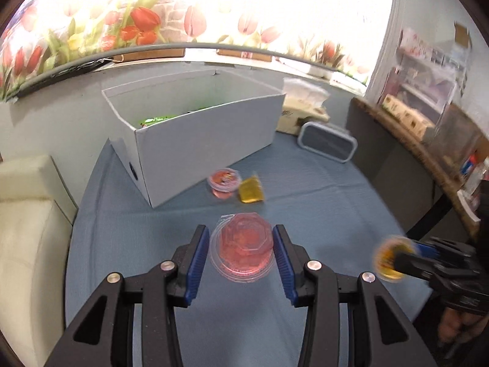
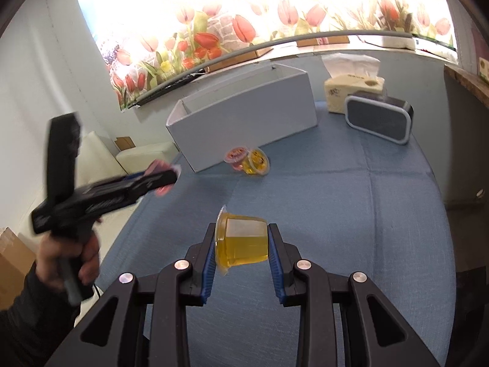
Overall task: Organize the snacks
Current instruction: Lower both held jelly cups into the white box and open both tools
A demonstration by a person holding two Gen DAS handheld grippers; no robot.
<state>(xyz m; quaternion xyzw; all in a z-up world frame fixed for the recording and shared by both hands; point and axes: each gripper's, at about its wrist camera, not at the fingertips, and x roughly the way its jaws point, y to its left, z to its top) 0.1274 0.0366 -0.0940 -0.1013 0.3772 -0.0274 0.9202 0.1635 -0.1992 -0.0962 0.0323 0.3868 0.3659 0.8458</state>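
Four jelly cups were in view, two pink and two yellow. The left hand-held gripper [image 1: 241, 249] was clamped on one pink cup [image 1: 243, 246], held above the blue table [image 1: 336, 202]; the right hand-held gripper [image 2: 241, 241] pinched a yellow cup [image 2: 243, 241] lying sideways between its pads. The other pink cup [image 1: 222, 181] and yellow cup [image 1: 250, 190] lay touching on the table just beside the white box [image 1: 195, 128], which already held green packets [image 1: 152, 120]. A tissue pack [image 2: 351, 93] and a speaker [image 2: 379, 119] stood further back.
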